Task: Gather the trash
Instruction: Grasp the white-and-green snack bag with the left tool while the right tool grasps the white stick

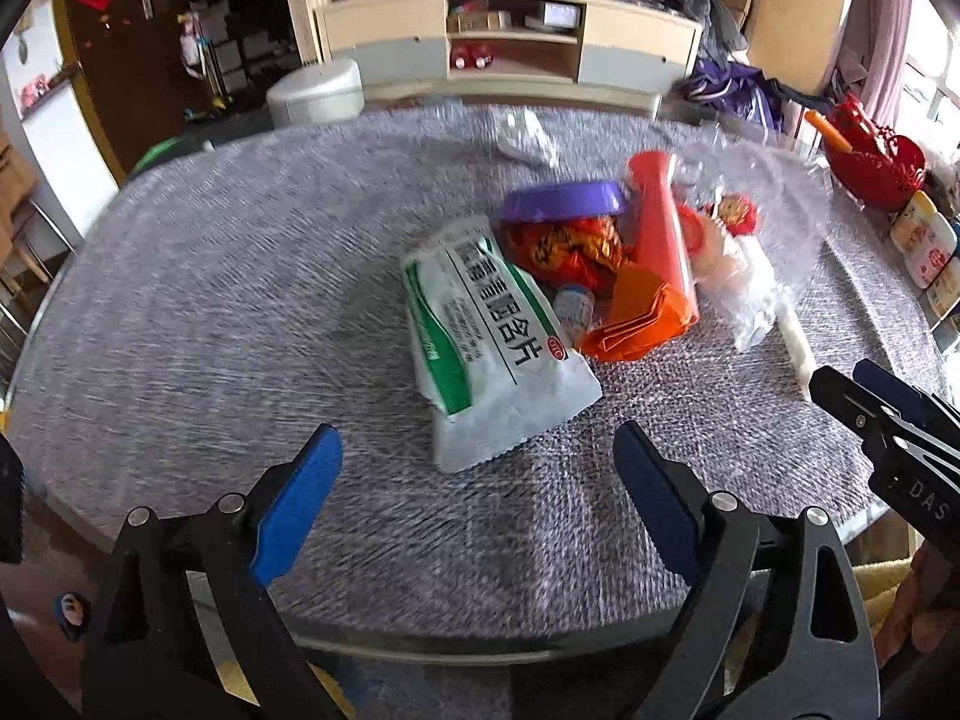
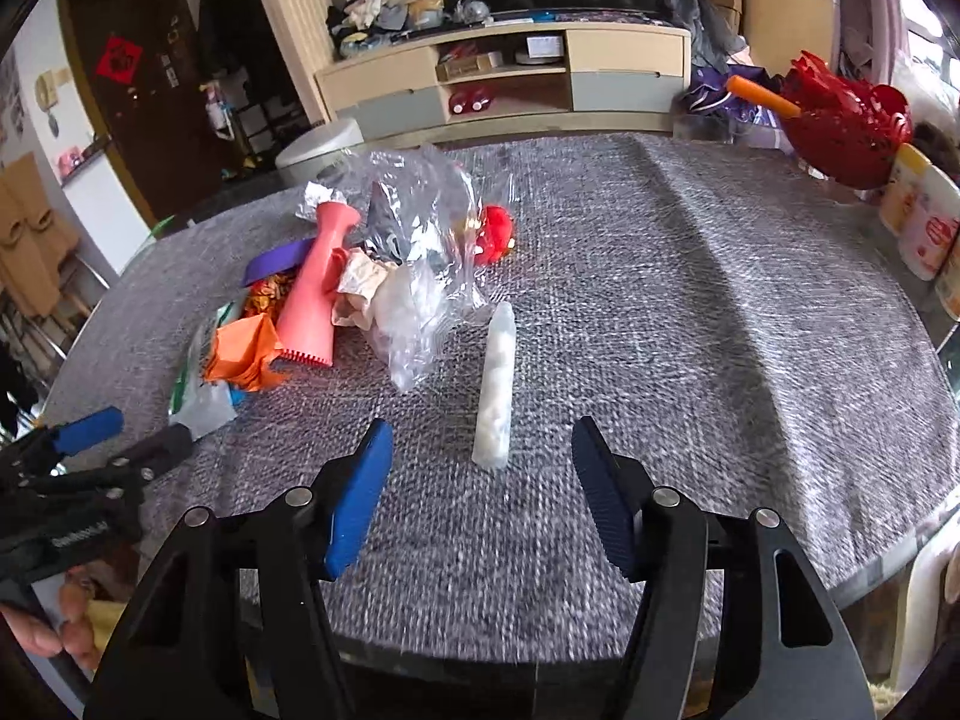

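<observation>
A heap of trash lies on the grey-clothed round table (image 2: 720, 330). It holds a white and green medicine pouch (image 1: 498, 348), a purple lid (image 1: 561, 201), a red-gold foil wrapper (image 1: 570, 246), a coral plastic tool (image 2: 315, 288), folded orange paper (image 1: 642, 318) and a crumpled clear bag (image 2: 420, 228). A narrow white packet (image 2: 498, 384) lies apart, pointing toward me. My left gripper (image 1: 477, 435) hangs open just short of the pouch's near edge. My right gripper (image 2: 483, 427) is open with the packet's near end between its fingertips, untouched.
A red openwork basket (image 2: 846, 120) and several tins (image 2: 924, 228) stand along the table's right rim. Beyond the table are a beige TV cabinet (image 2: 504, 78) and a white stool (image 2: 318, 150). The table's curved front edge runs just below both grippers.
</observation>
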Demonstrator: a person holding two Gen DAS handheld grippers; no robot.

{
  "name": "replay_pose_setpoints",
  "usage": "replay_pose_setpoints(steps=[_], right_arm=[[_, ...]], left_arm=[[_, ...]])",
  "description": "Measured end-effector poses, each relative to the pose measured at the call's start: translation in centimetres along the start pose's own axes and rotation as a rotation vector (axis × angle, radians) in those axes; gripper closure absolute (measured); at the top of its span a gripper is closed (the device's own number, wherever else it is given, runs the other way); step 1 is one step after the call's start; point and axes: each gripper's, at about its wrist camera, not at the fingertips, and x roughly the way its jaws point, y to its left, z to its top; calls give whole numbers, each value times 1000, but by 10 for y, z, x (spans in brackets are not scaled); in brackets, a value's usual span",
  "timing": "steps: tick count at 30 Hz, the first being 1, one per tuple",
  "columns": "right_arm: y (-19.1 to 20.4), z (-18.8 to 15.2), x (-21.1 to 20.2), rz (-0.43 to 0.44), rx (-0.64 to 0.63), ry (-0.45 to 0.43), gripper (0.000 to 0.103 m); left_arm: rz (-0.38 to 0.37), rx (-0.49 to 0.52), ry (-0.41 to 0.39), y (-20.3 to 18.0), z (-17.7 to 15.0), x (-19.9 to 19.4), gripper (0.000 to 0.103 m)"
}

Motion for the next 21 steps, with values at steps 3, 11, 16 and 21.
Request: replay_pose_setpoints(steps=[3,11,16,21], right_arm=[[0,0,9,1,0,16,40],[4,-4,18,-15,-25,28,41],[5,-3,20,-42,-41,19,58],[4,1,20,-43,-38,23,76]], left_arm=[[-16,-19,12,-1,5,9,17],[0,-38,31,1,17,30,17],[-2,-37,33,6,17,36,20],[-20,-52,19,17,17,32,36]])
